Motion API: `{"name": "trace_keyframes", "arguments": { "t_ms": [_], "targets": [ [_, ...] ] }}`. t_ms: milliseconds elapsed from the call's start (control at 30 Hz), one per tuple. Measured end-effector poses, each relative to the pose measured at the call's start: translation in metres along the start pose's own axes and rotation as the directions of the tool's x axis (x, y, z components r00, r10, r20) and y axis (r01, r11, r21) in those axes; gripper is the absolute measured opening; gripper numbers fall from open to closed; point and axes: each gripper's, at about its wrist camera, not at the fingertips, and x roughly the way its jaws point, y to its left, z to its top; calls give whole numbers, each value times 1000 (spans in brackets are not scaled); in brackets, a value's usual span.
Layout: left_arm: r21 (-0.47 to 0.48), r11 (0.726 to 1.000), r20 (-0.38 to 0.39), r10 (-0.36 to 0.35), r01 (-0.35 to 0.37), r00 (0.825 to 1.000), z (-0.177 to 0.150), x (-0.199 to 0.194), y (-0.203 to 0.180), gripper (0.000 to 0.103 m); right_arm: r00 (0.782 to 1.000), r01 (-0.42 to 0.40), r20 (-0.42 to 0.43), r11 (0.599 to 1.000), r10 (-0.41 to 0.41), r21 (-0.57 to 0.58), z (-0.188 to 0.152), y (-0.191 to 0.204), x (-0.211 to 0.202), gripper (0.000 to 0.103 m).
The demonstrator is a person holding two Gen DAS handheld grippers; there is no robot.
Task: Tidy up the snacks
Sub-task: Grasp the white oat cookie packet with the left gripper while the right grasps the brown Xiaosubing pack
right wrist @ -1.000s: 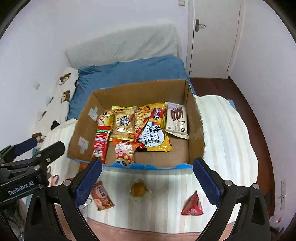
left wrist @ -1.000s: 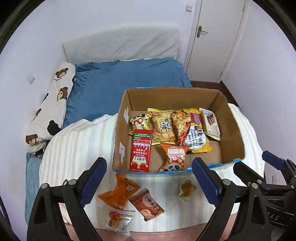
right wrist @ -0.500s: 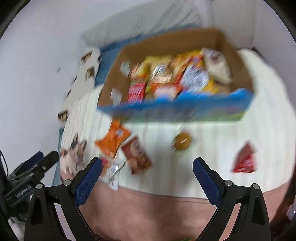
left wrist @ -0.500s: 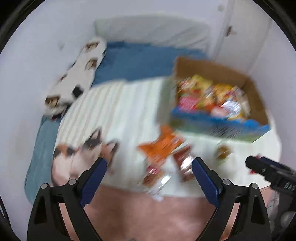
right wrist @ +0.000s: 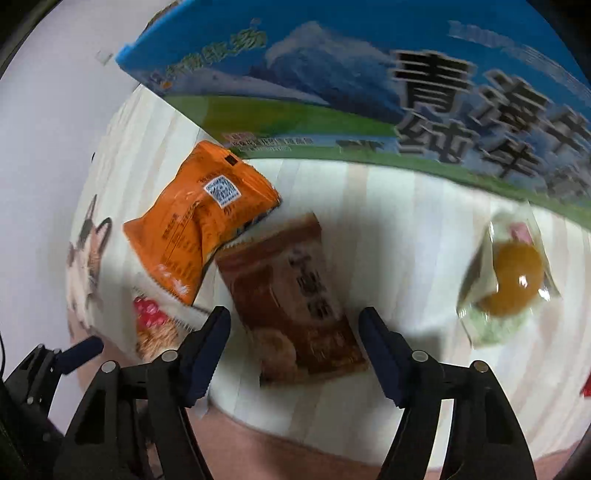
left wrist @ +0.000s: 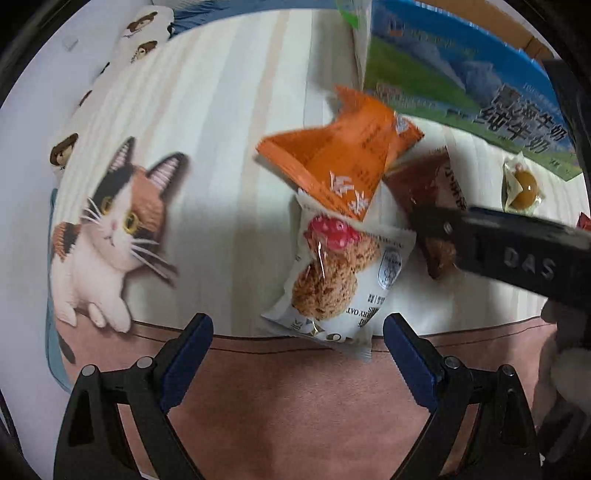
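Observation:
My left gripper is open, its fingers either side of the near end of a white oat-snack packet. An orange packet overlaps that packet's far end. My right gripper is open around a brown packet, which also shows in the left wrist view partly under the right gripper's arm. The orange packet lies left of the brown one. A clear-wrapped yellow snack lies to the right, also in the left wrist view. The printed cardboard box stands just behind.
The snacks lie on a striped blanket with a cat picture at the left. A bear-print pillow lies at the far left. A red packet's corner shows at the right edge. The box wall is close behind the packets.
Both grippers have dropped down and forward from above the box to just over the loose packets in front of it. The right gripper's fingers have closed in a little.

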Motion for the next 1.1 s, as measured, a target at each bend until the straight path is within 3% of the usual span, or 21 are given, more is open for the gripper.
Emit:
{"name": "trace_keyframes", "arguments": {
  "t_ms": [33, 67, 200, 333, 367, 400, 433, 533, 667, 733, 800, 867, 900, 1100],
  "targets": [
    [5, 1000, -3, 3, -3, 1000, 1, 2, -1, 94, 1000, 29, 3, 999, -29, -14, 0, 1, 1, 59],
    [21, 1000, -1, 6, -5, 1000, 2, 3, -4, 94, 999, 44, 2, 999, -44, -22, -1, 0, 1, 57],
    [108, 994, 14, 20, -22, 1000, 9, 2, -21, 94, 996, 94, -2, 996, -94, 13, -11, -20, -9, 57],
    [184, 983, -6, 26, -25, 1000, 18, 11, -40, 94, 995, 87, -48, 993, -83, 79, -33, -51, -21, 57],
    [183, 983, -12, 32, -29, 999, 20, 14, -41, 88, 994, 86, -70, 992, -80, 92, -43, -58, -24, 57],
    [156, 988, -24, 14, -10, 1000, 22, 18, -39, 68, 994, 83, -81, 991, -75, 101, -48, -61, -25, 57],
    [113, 994, -45, -8, 13, 999, 25, 23, -34, 61, 994, 67, -99, 991, -56, 120, -57, -65, -26, 57],
    [-4, 997, -95, -78, 78, 992, 25, 33, -17, 61, 990, 61, -136, 989, -42, 137, -72, -66, -23, 58],
    [-73, 990, -106, -128, 121, 986, 22, 38, -6, 61, 994, 24, -106, 975, -1, 220, -77, -71, -21, 76],
    [-91, 988, -104, -132, 123, 986, 21, 40, 0, 61, 995, 34, -103, 974, -11, 225, -81, -74, -15, 78],
    [-104, 987, -89, -130, 121, 987, 21, 37, 0, 61, 992, 82, -113, 978, -61, 194, -77, -66, -7, 76],
    [-99, 990, -74, -112, 105, 991, 16, 28, 2, 59, 985, 151, -109, 975, -135, 163, -80, -59, -3, 62],
    [-100, 991, -77, -102, 95, 992, 9, 23, 0, 58, 983, 170, -96, 974, -157, 149, -84, -57, -5, 62],
    [-83, 992, -125, -107, 97, 986, -62, 21, 0, 58, 989, 125, -102, 971, -106, 202, -120, -59, -12, 61]
  ]
}}
